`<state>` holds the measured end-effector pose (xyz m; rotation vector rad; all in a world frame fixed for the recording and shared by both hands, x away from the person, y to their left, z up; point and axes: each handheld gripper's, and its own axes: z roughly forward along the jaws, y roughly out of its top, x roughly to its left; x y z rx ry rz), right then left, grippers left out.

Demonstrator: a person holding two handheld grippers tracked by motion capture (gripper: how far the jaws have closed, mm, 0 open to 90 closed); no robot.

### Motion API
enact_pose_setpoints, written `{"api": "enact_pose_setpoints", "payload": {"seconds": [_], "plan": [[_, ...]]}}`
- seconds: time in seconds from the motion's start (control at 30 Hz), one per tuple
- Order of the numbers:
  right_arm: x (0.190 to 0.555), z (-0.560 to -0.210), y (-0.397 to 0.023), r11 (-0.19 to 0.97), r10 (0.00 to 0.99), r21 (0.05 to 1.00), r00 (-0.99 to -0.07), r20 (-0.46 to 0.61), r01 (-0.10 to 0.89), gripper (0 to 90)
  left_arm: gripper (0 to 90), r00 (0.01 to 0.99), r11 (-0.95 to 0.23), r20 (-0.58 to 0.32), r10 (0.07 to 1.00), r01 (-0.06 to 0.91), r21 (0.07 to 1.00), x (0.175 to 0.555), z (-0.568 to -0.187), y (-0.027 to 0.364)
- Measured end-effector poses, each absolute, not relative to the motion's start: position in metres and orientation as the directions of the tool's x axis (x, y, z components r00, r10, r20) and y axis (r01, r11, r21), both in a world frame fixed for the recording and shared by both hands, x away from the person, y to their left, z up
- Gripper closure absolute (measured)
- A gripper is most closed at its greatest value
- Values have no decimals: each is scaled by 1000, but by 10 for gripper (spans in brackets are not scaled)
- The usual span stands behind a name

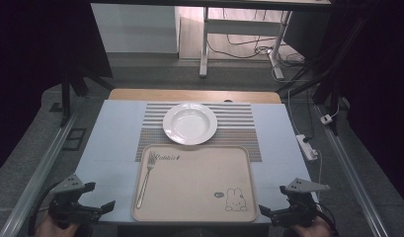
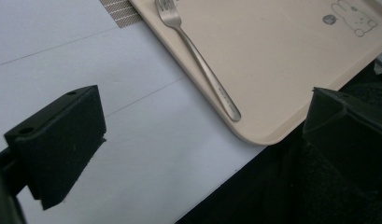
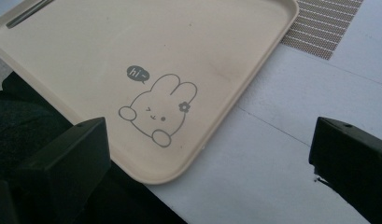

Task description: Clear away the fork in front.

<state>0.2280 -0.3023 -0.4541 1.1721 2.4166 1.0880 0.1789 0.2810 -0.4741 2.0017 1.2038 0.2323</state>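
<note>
The beige tray (image 1: 199,185) lies at the table's near edge, between the two grippers, overlapping a striped placemat (image 1: 239,126). The left gripper (image 1: 91,200) and right gripper (image 1: 273,210) hover just off its near corners, jaws spread wide, holding nothing. A good grasp likely means each closing squarely on the raised rim, level, so nothing slides. The white plate (image 1: 189,123) sits on the mat touching the tray's far rim and could be nudged. The fork (image 2: 198,63) lies loose along the tray's left side, near the left gripper's path.
</note>
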Motion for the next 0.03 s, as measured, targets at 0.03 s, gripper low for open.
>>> {"api": "enact_pose_setpoints", "payload": {"seconds": [0.03], "plan": [[228,-454,-302,401,756,714,-648,97,574,0,0,533,-248,-229,814,677,693,180,-474,281]]}}
